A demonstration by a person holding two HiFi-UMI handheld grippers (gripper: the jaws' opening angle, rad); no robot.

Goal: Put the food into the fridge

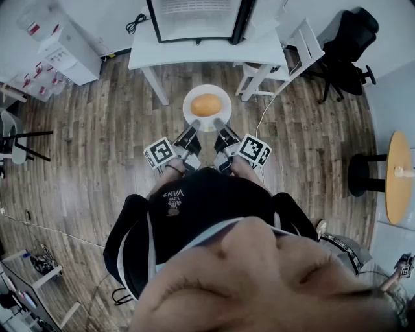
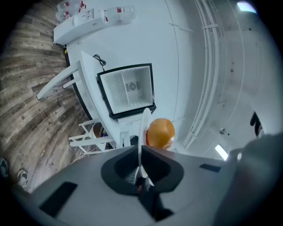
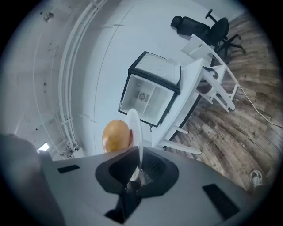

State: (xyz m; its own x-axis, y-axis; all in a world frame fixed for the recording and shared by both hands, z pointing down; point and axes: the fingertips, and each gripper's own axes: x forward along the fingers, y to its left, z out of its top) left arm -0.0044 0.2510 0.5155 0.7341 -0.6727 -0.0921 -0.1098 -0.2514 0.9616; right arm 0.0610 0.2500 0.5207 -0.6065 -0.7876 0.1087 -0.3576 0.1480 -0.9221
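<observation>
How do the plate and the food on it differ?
Colour: the plate is white, the food orange-brown.
Shape: the plate is flat and thin, the food a rounded lump.
Size: the plate is wider; the food covers only its middle.
Grip: left tool and right tool each clamp the plate's rim; neither touches the food.
Shared: both look round from above.

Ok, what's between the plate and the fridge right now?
Head view: beyond the plate, only a strip of wooden floor, then the front of the white table the fridge stands on. Nothing else shows there.
</observation>
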